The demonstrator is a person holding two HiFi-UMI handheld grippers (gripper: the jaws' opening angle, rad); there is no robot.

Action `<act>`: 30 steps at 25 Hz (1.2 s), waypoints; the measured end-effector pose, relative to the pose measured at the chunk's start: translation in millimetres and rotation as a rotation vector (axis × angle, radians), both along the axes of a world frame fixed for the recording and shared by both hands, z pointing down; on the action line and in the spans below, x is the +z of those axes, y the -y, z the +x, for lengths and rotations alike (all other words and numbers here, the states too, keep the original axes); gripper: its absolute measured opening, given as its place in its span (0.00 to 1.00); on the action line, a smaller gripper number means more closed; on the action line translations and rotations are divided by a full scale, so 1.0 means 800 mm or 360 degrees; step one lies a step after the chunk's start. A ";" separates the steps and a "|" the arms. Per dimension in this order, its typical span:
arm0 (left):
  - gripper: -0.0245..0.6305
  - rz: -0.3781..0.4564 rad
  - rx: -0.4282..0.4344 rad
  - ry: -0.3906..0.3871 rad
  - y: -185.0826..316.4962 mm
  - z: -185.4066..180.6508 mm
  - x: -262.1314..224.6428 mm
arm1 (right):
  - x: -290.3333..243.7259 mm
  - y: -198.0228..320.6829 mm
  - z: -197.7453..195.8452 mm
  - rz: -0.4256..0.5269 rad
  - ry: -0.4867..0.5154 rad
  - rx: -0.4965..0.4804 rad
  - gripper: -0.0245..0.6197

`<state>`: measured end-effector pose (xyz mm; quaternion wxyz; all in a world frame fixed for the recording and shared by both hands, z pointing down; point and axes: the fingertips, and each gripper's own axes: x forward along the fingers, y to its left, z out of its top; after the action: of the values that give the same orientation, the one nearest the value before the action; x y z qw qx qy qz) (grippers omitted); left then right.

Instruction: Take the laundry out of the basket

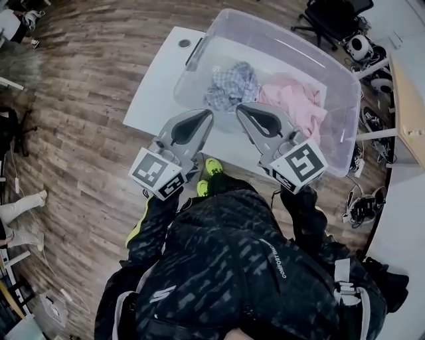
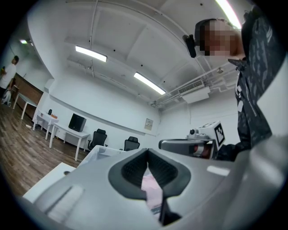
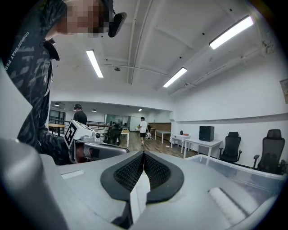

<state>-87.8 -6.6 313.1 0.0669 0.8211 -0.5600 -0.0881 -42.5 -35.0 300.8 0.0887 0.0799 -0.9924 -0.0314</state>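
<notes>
The left hand-held gripper [image 1: 208, 114] is clenched with nothing between its pads; the right hand-held gripper [image 1: 240, 107] just beside it is clenched and empty too; both hover in front of the person's chest, tips near the closer wall of the basket [image 1: 285, 33] and touching nothing; the basket, a clear plastic tub, stands on a white counter [image 1: 149, 99]; the laundry [image 1: 282, 96] lies on its floor, a blue checked cloth [image 1: 232, 85] to the left and a pink cloth [image 1: 302, 109] just beside it to the right, both crumpled; such cloth is likely light, soft and limp, so it should sag and trail when lifted and may drag on the tub's wall; a raised fold near the middle of either heap looks the best place to pinch, once the jaws part; beyond the counter, an office chair [image 1: 329, 20] stands on the wooden floor [image 1: 86, 99].
</notes>
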 end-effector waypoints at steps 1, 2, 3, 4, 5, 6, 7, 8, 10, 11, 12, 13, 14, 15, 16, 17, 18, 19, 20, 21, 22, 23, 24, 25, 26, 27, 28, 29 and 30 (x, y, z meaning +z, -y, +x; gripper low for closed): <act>0.05 0.0001 0.0003 0.0002 0.008 -0.004 -0.003 | -0.003 0.007 -0.007 0.0012 -0.0006 -0.0012 0.04; 0.05 0.0002 0.0006 0.0008 0.016 -0.009 -0.006 | -0.006 0.014 -0.014 0.0031 -0.0016 -0.0025 0.04; 0.05 0.0002 0.0006 0.0017 0.025 -0.014 -0.008 | -0.007 0.022 -0.020 0.0055 -0.0030 -0.0038 0.04; 0.05 0.0002 0.0004 0.0025 0.034 -0.019 -0.009 | -0.007 0.030 -0.026 0.0079 -0.0048 -0.0051 0.04; 0.05 0.0000 0.0002 0.0031 0.042 -0.024 -0.010 | -0.006 0.038 -0.031 0.0097 -0.0068 -0.0064 0.04; 0.05 -0.0001 0.0000 0.0034 0.050 -0.028 -0.011 | -0.003 0.046 -0.035 0.0107 -0.0089 -0.0079 0.04; 0.05 -0.0003 -0.0002 0.0036 0.058 -0.031 -0.010 | 0.000 0.054 -0.038 0.0112 -0.0110 -0.0093 0.04; 0.05 -0.0005 -0.0002 0.0037 0.065 -0.034 -0.010 | 0.004 0.063 -0.042 0.0117 -0.0133 -0.0105 0.04; 0.05 -0.0002 -0.0004 0.0038 0.078 -0.040 -0.010 | 0.009 0.079 -0.049 0.0138 -0.0166 -0.0113 0.04; 0.05 0.0007 -0.0007 0.0036 0.084 -0.043 -0.012 | 0.009 0.087 -0.054 0.0143 -0.0168 -0.0115 0.04; 0.05 0.0023 -0.0012 0.0031 0.090 -0.047 -0.014 | 0.009 0.094 -0.059 0.0138 -0.0165 -0.0119 0.04; 0.05 0.0043 -0.0018 0.0026 0.097 -0.052 -0.017 | 0.010 0.101 -0.064 0.0128 -0.0165 -0.0129 0.04; 0.05 0.0067 -0.0023 0.0019 0.103 -0.056 -0.020 | 0.013 0.108 -0.070 0.0122 -0.0173 -0.0142 0.04; 0.05 0.0091 -0.0029 0.0012 0.109 -0.060 -0.023 | 0.018 0.114 -0.077 0.0121 -0.0192 -0.0158 0.04; 0.05 0.0109 -0.0035 0.0005 0.115 -0.063 -0.026 | 0.025 0.121 -0.082 0.0120 -0.0215 -0.0174 0.04; 0.05 0.0118 -0.0042 -0.0003 0.121 -0.066 -0.027 | 0.033 0.128 -0.086 0.0117 -0.0241 -0.0189 0.04; 0.05 0.0115 -0.0049 -0.0009 0.127 -0.068 -0.027 | 0.041 0.134 -0.090 0.0110 -0.0267 -0.0203 0.04; 0.05 0.0104 -0.0054 -0.0014 0.132 -0.070 -0.025 | 0.051 0.140 -0.093 0.0099 -0.0293 -0.0216 0.05; 0.05 0.0093 -0.0058 -0.0015 0.137 -0.072 -0.023 | 0.062 0.145 -0.096 0.0084 -0.0317 -0.0227 0.05; 0.05 0.0088 -0.0062 -0.0009 0.143 -0.073 -0.021 | 0.073 0.152 -0.100 0.0066 -0.0338 -0.0237 0.06; 0.05 0.0090 -0.0067 0.0003 0.150 -0.075 -0.020 | 0.085 0.159 -0.103 0.0046 -0.0358 -0.0246 0.06; 0.05 0.0097 -0.0073 0.0018 0.156 -0.077 -0.020 | 0.098 0.166 -0.106 0.0027 -0.0380 -0.0255 0.07; 0.05 0.0103 -0.0078 0.0026 0.162 -0.079 -0.021 | 0.113 0.173 -0.108 0.0010 -0.0409 -0.0265 0.08; 0.05 0.0104 -0.0082 0.0023 0.168 -0.080 -0.020 | 0.131 0.180 -0.110 -0.0006 -0.0446 -0.0276 0.08; 0.05 0.0095 -0.0088 0.0011 0.172 -0.082 -0.018 | 0.151 0.185 -0.111 -0.0021 -0.0489 -0.0289 0.10; 0.05 0.0080 -0.0096 -0.0003 0.174 -0.084 -0.014 | 0.172 0.189 -0.111 -0.0037 -0.0536 -0.0302 0.11; 0.05 0.0063 -0.0107 -0.0012 0.177 -0.086 -0.010 | 0.194 0.193 -0.112 -0.0051 -0.0583 -0.0318 0.12; 0.05 0.0050 -0.0120 -0.0017 0.178 -0.089 -0.006 | 0.214 0.196 -0.111 -0.0061 -0.0627 -0.0334 0.14; 0.05 0.0042 -0.0135 -0.0020 0.180 -0.091 -0.003 | 0.232 0.199 -0.110 -0.0064 -0.0668 -0.0350 0.15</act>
<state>-160.4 -150.5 310.6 0.0559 0.7969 -0.5926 -0.1035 -130.7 -194.2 486.5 0.2907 -0.0387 -0.9553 -0.0370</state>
